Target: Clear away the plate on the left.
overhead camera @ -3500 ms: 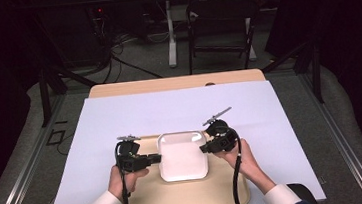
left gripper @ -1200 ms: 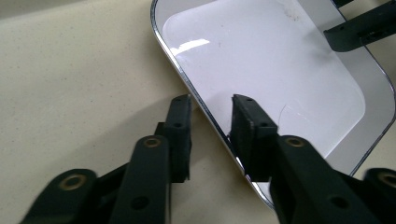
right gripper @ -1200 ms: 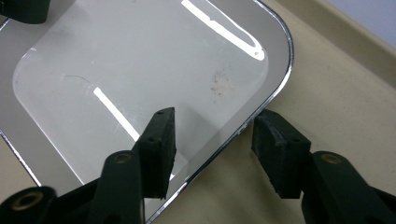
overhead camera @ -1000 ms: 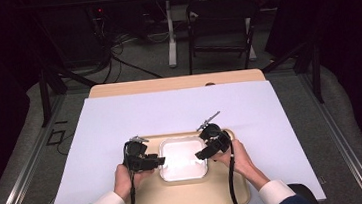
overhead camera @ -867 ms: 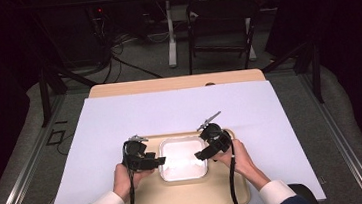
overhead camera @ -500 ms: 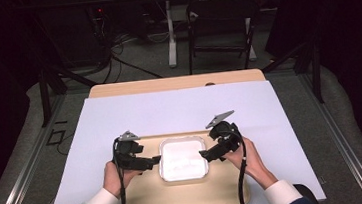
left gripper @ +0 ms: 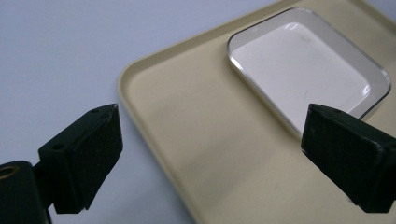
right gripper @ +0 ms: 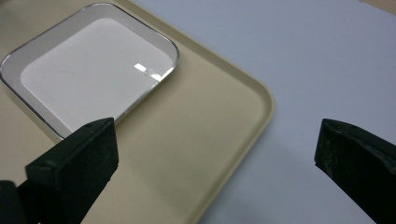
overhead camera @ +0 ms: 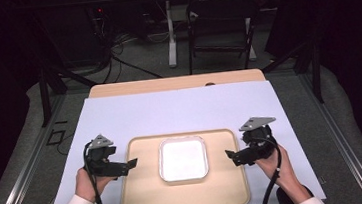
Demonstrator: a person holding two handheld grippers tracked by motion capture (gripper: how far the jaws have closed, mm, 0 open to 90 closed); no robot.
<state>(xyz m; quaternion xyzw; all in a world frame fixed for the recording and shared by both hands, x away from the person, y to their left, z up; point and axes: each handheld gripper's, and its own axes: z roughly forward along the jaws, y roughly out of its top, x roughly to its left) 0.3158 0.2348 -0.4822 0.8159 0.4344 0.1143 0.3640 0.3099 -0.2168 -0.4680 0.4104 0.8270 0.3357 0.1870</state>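
The left hand-held gripper (overhead camera: 132, 163) is held just off the left edge of the beige tray (overhead camera: 143, 196), and the right hand-held gripper (overhead camera: 230, 155) just off its right edge; each is pointed inward at the tray. The jaws of both have just been opening and are now spread wide, with nothing gripped between them. The white square dish (overhead camera: 183, 158) is seen between the two hand-held grippers, near each and touched by neither, resting flat in the middle of the tray.

In the left gripper view, the tray's rounded corner (left gripper: 135, 77) is framed between the jaws, and the dish (left gripper: 303, 65) lies beyond the farther jaw. In the right gripper view, the dish (right gripper: 88, 70) is seen past one jaw, and the tray's edge (right gripper: 261, 107) runs between both. The tray is set on a pale sheet (overhead camera: 180, 112) covering the worktop.
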